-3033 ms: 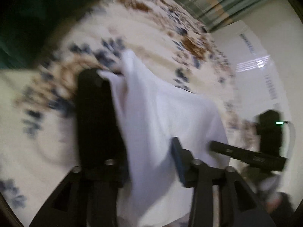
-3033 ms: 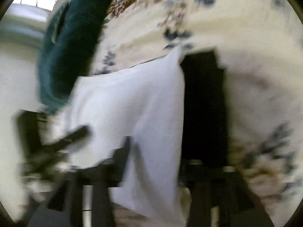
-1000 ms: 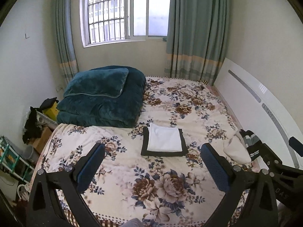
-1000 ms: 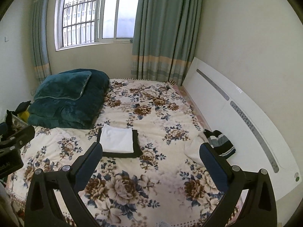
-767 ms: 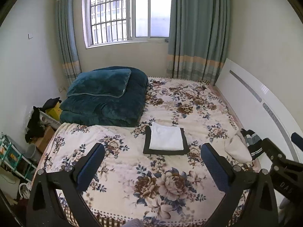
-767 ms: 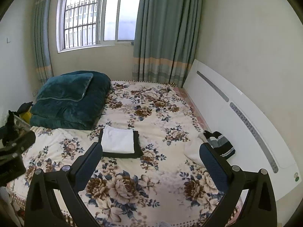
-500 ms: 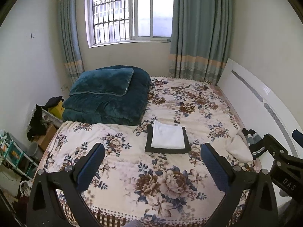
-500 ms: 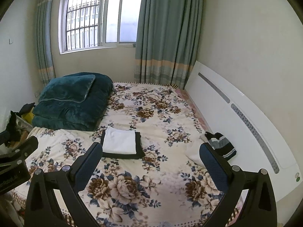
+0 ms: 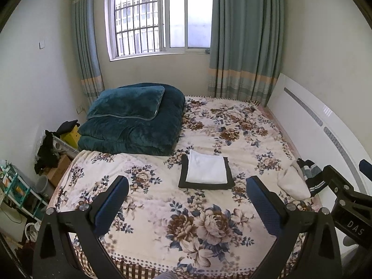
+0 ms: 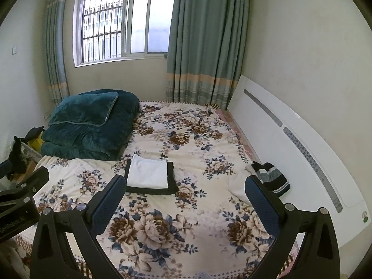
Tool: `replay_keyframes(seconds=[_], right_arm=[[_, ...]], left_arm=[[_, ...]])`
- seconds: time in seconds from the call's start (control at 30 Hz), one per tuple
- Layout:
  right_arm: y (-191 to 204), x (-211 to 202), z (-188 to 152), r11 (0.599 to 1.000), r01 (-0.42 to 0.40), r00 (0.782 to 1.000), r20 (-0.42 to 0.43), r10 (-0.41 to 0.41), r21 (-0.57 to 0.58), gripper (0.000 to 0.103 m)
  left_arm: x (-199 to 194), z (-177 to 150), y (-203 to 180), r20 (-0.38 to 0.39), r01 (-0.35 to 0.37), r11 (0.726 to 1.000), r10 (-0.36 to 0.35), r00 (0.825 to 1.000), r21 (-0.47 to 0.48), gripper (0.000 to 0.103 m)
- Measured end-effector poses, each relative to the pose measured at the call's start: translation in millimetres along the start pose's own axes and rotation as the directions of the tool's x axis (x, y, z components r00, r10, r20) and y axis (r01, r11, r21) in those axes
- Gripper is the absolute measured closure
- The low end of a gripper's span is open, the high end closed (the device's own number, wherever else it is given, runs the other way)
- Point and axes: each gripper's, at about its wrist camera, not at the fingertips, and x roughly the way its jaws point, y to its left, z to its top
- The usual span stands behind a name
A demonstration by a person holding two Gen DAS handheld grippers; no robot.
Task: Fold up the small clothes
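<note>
Both grippers held back from the bed, at its foot. The left gripper (image 9: 187, 194) and the right gripper (image 10: 182, 191) each have their jaws spread wide and hold nothing. Three seconds ago both were close over the bedspread with white cloth between their fingers; now that cloth lies released and neither tool touches it.

The white garment (image 9: 207, 169), folded to a neat rectangle, rests on top of a folded black garment (image 9: 204, 184), whose edges show as a dark border around it. In the left wrist view the stack sits just above frame centre, toward 12 o'clock from the gap between the fingers; in the right wrist view it lies at about 10 o'clock from centre, just beyond the left fingertip.

The stack rests on the floral bedspread (image 9: 209, 220), well apart from the teal duvet (image 9: 132, 123) at 10 o'clock. Over the last second the view has widened slightly and the stack has not shifted.

At 3 o'clock, against the white headboard (image 9: 313, 125), lies a loose heap: a cream piece (image 9: 291, 182) and a dark striped piece (image 9: 310, 174), touching and unfolded.

Interpretation: the fold of the white garment appears complete. The heap suggests more items remain, so the task is probably only partly done.
</note>
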Motion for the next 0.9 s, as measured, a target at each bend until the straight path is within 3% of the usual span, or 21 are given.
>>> replay_keyframes(seconds=[0.9], right_arm=[[2.0, -9.7, 4.5, 1.0, -0.011, 1.0, 0.002, 0.011, 0.009, 0.0]], left_arm=[[-3.4, 8.4, 1.2, 0.017, -0.016, 1.0, 0.016, 1.0, 0.008, 0.0]])
